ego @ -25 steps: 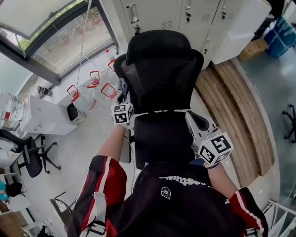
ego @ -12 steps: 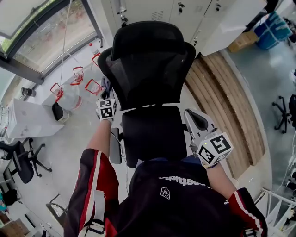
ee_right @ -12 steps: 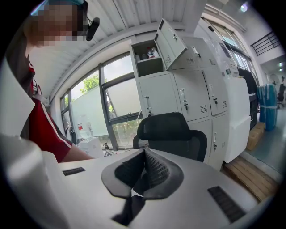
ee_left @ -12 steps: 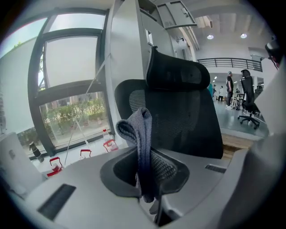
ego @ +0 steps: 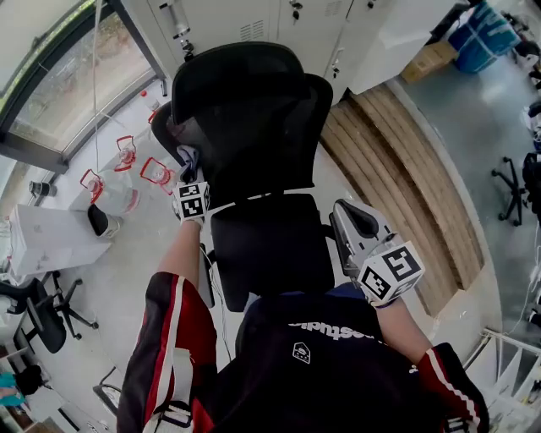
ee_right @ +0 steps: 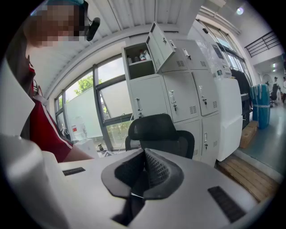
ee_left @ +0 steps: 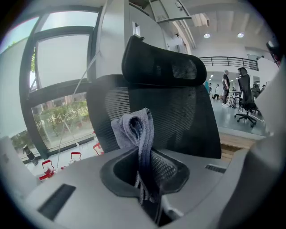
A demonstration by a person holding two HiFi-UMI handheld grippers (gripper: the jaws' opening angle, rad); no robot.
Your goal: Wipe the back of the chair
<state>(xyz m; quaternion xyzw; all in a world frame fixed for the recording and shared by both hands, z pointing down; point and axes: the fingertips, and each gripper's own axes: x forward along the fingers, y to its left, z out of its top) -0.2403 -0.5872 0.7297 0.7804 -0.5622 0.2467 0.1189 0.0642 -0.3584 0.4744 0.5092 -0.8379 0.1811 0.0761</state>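
A black mesh office chair fills the head view, with its backrest [ego: 254, 127] and headrest [ego: 232, 72] above the seat [ego: 270, 245]. My left gripper [ego: 189, 173] is at the backrest's left edge, shut on a grey cloth [ego: 188, 157]. In the left gripper view the folded cloth [ee_left: 136, 132] stands up between the jaws of the left gripper [ee_left: 144, 154], just short of the mesh backrest [ee_left: 183, 118]. My right gripper [ego: 345, 216] hangs over the right armrest, shut and holding nothing. The right gripper view shows the right gripper [ee_right: 144, 166] and the chair [ee_right: 158, 134] farther off.
White lockers [ego: 279, 21] stand behind the chair, one with its door open [ee_right: 156, 44]. Wooden planks [ego: 406, 169] lie on the floor at the right. Water jugs with red handles [ego: 127, 165] and a white box [ego: 42, 237] sit at the left. Other chairs [ego: 38, 309] stand nearby.
The head view has swung, so the chair sits further left in it. My left gripper stays by the backrest's left edge with the cloth. The right gripper has hardly moved.
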